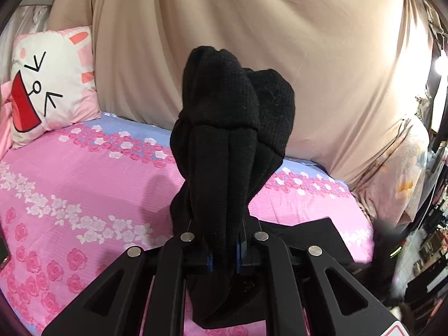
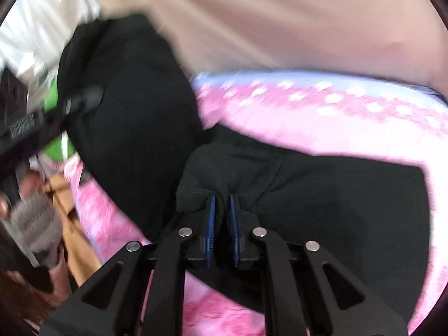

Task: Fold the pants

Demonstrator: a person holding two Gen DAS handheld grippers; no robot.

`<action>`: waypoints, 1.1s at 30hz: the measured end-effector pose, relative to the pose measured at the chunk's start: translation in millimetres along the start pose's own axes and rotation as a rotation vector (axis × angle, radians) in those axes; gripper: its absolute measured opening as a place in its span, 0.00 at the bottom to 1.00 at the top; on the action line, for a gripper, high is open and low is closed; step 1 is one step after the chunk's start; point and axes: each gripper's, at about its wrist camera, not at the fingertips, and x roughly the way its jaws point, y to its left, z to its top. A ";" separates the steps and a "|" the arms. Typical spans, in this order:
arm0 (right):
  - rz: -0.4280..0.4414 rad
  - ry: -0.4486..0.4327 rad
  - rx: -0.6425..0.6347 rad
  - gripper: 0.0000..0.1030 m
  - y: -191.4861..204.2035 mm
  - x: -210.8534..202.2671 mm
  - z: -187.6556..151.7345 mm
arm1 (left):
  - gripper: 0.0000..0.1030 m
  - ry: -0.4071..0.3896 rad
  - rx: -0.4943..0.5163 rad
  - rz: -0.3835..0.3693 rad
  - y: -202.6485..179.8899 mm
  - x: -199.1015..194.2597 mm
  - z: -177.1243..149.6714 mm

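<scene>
Pants (image 1: 224, 117) bunch between both clamped grippers above the pink bedsheet (image 1: 70, 182).

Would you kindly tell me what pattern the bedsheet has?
The bedsheet is pink with bands of pink and white roses, shown best in the left wrist view.

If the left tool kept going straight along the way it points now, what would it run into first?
Apart from the black pants already bunched in the left tool, the first thing in line looks like the beige sheet hanging behind the bed, though depth is hard to judge.
</scene>
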 end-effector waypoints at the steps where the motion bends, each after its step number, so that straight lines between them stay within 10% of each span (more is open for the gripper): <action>1: -0.022 0.076 0.003 0.14 -4.2 27.6 -9.8 | 0.08 0.003 0.007 -0.005 -2.8 1.3 -1.2; 5: 0.055 0.038 0.091 0.18 -21.6 7.6 -16.5 | 0.08 0.025 0.047 -0.018 -18.4 6.2 -4.0; 8: -0.009 -0.087 0.155 0.54 -50.1 -48.8 -16.5 | 0.08 0.051 0.100 -0.054 -41.1 15.8 -6.8; 15: -0.162 -0.250 0.392 0.60 -142.3 -144.0 -59.6 | 0.30 0.289 0.235 -0.220 -123.2 81.9 -63.1; 19: -0.090 -0.266 0.490 0.62 -164.7 -155.0 -79.3 | 0.30 0.370 0.245 -0.200 -136.4 99.7 -98.1; 23: 0.018 -0.258 0.503 0.85 -162.6 -135.9 -65.0 | 0.42 0.322 0.224 -0.156 -127.1 82.1 -90.0; 29: 0.075 -0.140 0.538 0.81 -167.3 -54.3 -48.1 | 0.54 0.204 0.157 -0.070 -98.5 37.6 -61.9; 31: 0.048 -0.137 0.477 0.36 -155.8 -46.0 -38.2 | 0.54 0.180 0.139 -0.037 -87.4 28.7 -52.7; 33: 0.082 -0.187 0.465 0.21 -143.9 -62.1 -27.7 | 0.54 0.161 0.117 -0.003 -76.2 22.0 -43.7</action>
